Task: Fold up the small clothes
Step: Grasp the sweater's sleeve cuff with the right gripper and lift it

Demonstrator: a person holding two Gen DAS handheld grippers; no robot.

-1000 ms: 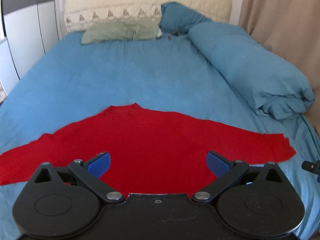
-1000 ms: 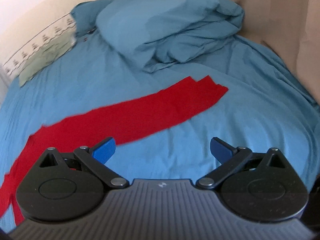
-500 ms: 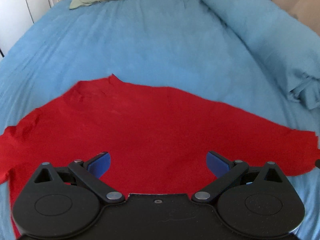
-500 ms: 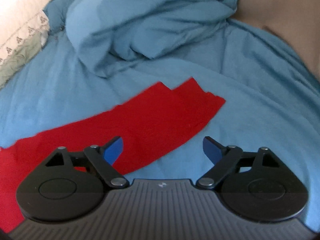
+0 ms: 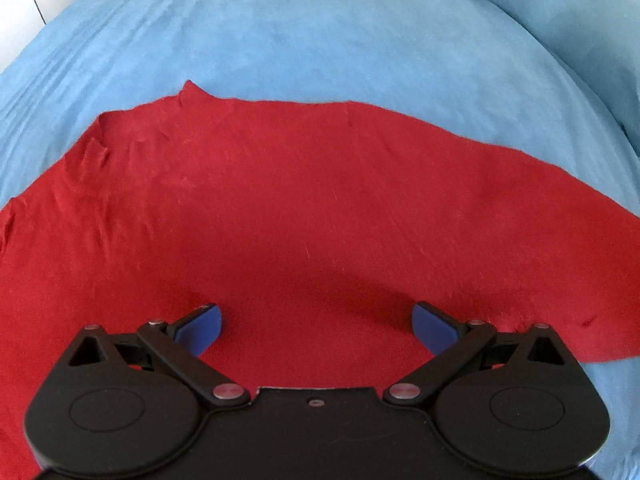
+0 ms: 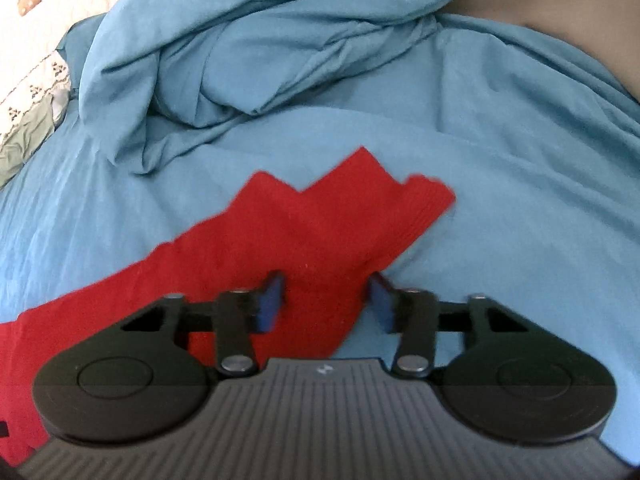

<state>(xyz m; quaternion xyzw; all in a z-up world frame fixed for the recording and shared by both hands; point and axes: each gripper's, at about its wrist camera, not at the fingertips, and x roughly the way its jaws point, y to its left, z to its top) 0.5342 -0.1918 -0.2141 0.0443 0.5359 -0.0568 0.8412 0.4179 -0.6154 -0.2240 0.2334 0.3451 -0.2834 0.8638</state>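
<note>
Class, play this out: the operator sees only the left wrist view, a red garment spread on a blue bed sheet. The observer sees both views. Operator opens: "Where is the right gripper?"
Observer: The right gripper is low over the sleeve end of the red garment.
Operator: Has it gripped the cloth?
Observer: No; its blue fingers stand apart with red cloth between them.
Operator: What lies past that sleeve?
Observer: A bunched blue duvet on the bed sheet.
Operator: My left gripper?
Observer: The left gripper is wider open than the right one.
</note>
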